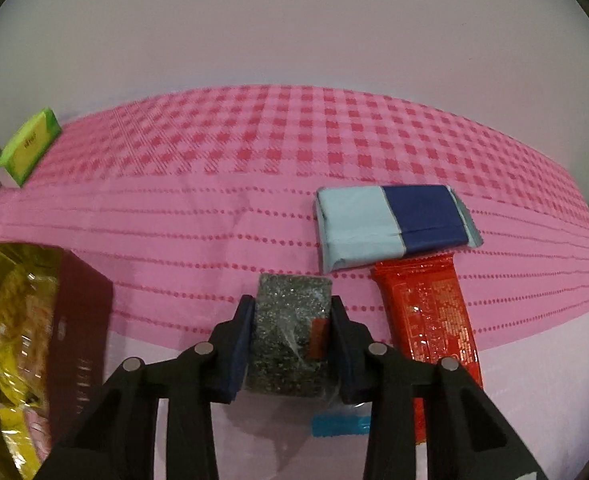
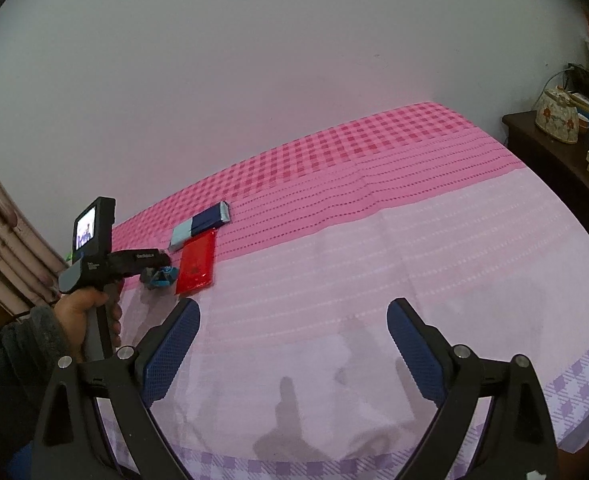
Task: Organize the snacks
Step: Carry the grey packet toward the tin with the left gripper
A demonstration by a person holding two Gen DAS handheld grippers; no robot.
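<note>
Closing in on the catch: the left gripper (image 1: 290,344) has its fingers clenched on the dark speckled snack block in clear wrap (image 1: 290,320), low over the pink checked cloth (image 1: 214,216) beside the shiny red foil snack packet (image 1: 430,312). The right gripper (image 2: 292,354) hovers released and empty. Next, I reckon, a clean lift toward the maroon box (image 1: 78,328) without snagging that red packet.

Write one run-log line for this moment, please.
left gripper: shut on dark speckled snack bar | right gripper: open, empty | red packet, blue packet: on cloth
</note>
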